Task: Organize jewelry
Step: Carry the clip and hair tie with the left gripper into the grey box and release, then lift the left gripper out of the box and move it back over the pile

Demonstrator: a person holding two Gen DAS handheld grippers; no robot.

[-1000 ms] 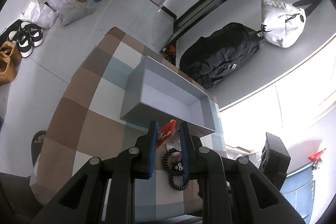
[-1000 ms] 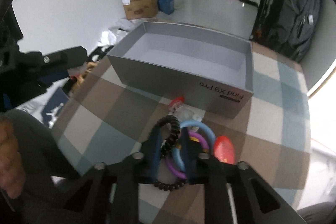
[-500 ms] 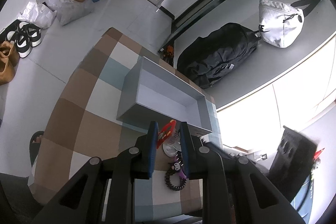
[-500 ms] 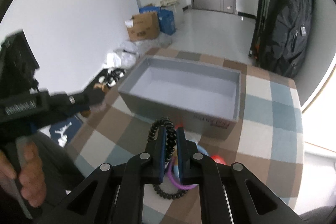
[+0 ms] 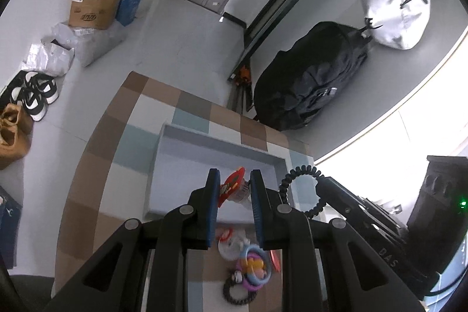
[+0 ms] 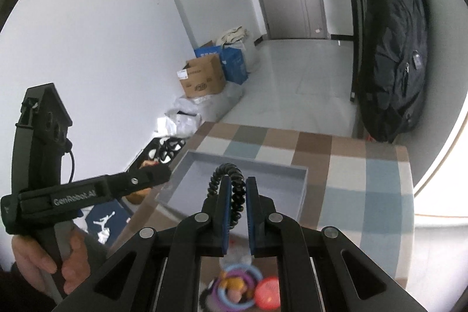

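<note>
Here, both tongs hang above a checkered table (image 5: 96, 165) carrying a shallow grey box (image 5: 175, 165). The left tongs (image 5: 232, 195) are clamped on a red-and-white packaged trinket (image 5: 231, 186), held over the box's near edge. The right tongs (image 6: 235, 195) are closed on a black coiled bracelet (image 6: 231, 183), lifted clear of the table in front of the box. Below them, on the cloth just short of the box, lie the remaining pieces: pastel rings (image 6: 237, 285), a red disc (image 6: 267, 293) and another black coil (image 5: 237, 296). A hand (image 6: 44, 265) grips the left handle.
</note>
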